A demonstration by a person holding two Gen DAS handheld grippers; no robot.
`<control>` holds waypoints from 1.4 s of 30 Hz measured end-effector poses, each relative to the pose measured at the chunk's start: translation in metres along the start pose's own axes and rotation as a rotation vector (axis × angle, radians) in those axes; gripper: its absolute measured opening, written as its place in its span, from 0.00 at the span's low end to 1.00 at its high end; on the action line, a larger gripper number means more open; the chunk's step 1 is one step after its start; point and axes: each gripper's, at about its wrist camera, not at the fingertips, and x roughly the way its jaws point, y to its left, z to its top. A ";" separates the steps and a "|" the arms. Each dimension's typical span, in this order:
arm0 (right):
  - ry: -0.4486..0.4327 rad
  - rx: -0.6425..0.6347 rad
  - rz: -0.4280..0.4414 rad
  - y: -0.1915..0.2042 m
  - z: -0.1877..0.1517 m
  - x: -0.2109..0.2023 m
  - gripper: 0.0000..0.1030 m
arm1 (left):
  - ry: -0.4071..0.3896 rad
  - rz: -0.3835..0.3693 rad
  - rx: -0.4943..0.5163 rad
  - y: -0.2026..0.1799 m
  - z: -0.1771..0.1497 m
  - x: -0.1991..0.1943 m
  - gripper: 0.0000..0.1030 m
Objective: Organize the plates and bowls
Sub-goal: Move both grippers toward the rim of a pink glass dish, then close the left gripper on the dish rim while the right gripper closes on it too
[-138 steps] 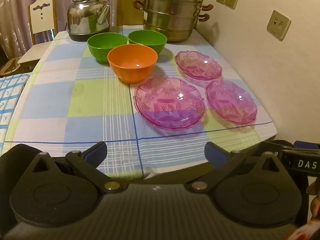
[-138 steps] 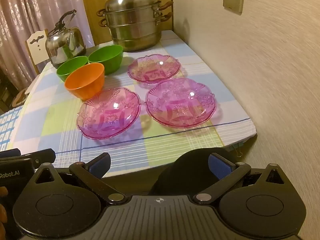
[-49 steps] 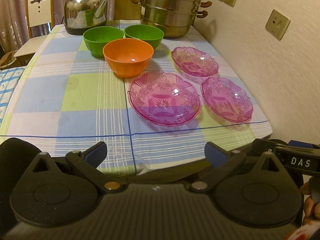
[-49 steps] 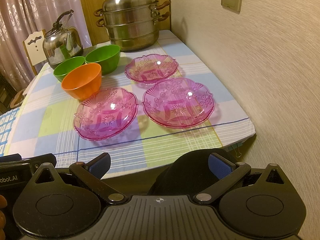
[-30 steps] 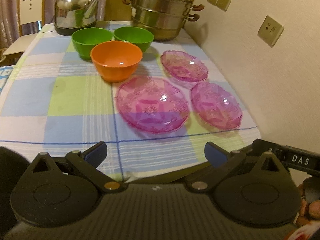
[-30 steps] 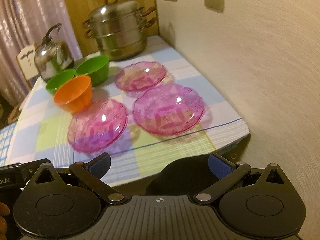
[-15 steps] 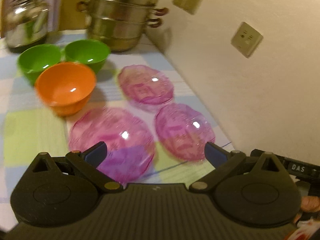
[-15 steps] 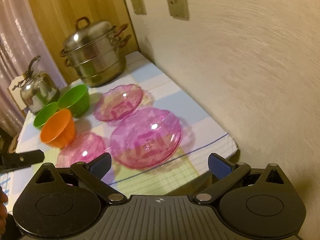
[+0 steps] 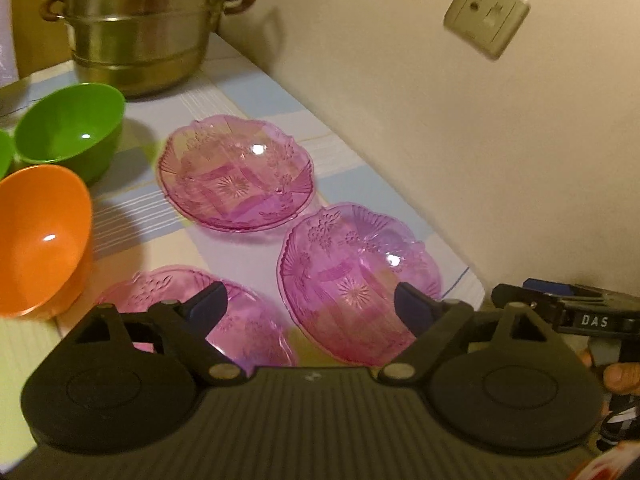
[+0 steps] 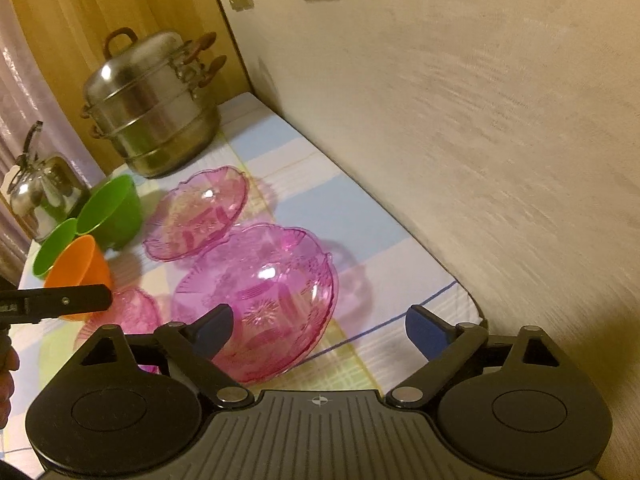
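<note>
While both grippers, left point(image 9: 310, 306) and right point(image 10: 320, 328), close slightly, empty, three scalloped, translucent pink plates point(image 9: 236, 184) glint on checked cloth point(image 9: 248, 88).

Three translucent pink plates point(image 9: 236, 186) bear pressed flower and starburst patterns. One bowl is orange point(image 9: 38, 236), two are green point(image 9: 70, 128). The table point(image 10: 340, 204) wears a checked cloth of pale blue, white and yellow-green squares with thin blue lines. The steamer pot point(image 10: 156, 104) is silver with brown handles. Each black tool has blue fingertips point(image 10: 424, 330).
</note>
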 end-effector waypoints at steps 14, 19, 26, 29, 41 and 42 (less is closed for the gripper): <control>0.055 0.029 -0.009 -0.020 0.008 0.046 0.78 | 0.097 -0.003 0.107 -0.008 0.030 0.071 0.68; 0.057 0.008 -0.020 -0.018 0.010 0.055 0.69 | 0.149 0.006 0.138 -0.011 0.036 0.087 0.63; 0.098 0.045 0.005 -0.024 0.015 0.069 0.55 | 0.231 0.009 0.140 -0.009 0.037 0.108 0.56; 0.111 0.049 0.016 -0.025 0.019 0.074 0.52 | 0.253 0.018 0.136 -0.008 0.039 0.114 0.51; 0.166 0.122 0.064 -0.035 0.024 0.090 0.46 | 0.308 0.024 0.110 -0.003 0.045 0.131 0.38; 0.171 0.130 0.069 -0.035 0.024 0.091 0.45 | 0.310 0.025 0.108 -0.003 0.044 0.131 0.38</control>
